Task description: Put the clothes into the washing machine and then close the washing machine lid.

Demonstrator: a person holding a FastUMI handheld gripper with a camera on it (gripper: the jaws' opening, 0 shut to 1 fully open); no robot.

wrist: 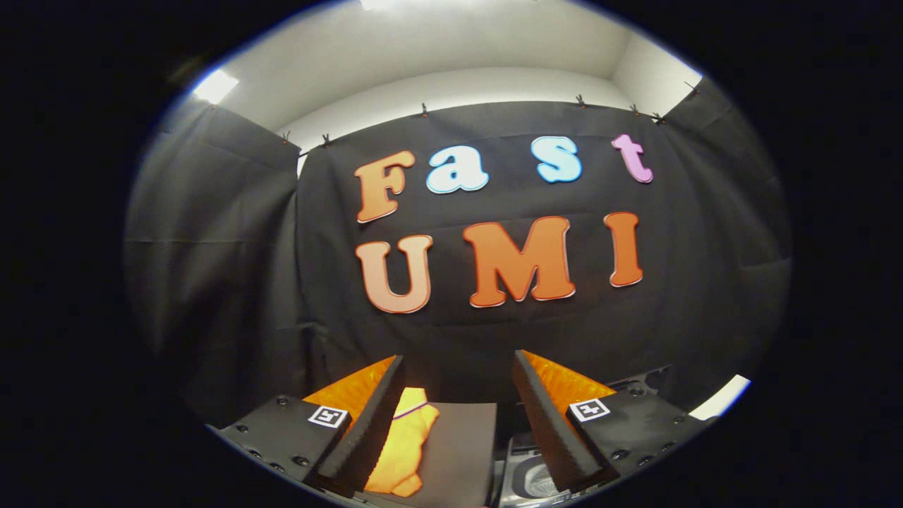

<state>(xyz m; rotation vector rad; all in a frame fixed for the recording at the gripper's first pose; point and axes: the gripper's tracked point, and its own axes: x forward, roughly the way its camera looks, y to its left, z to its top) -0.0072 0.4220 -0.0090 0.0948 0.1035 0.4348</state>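
Observation:
My gripper is open, held high and level, with a wide gap and nothing between its fingers. Below and between them, close to the left finger, lies a yellow garment with a thin dark stripe, crumpled on a dark flat surface. By the right finger, lower down, part of a small grey-and-white washing machine shows, with a round ribbed part visible; I cannot tell how its lid stands.
The black cloth wall of the booth rises straight ahead and wraps to the left and right. A white strip of surface shows beyond the right finger. White wall and ceiling lights are above the cloth.

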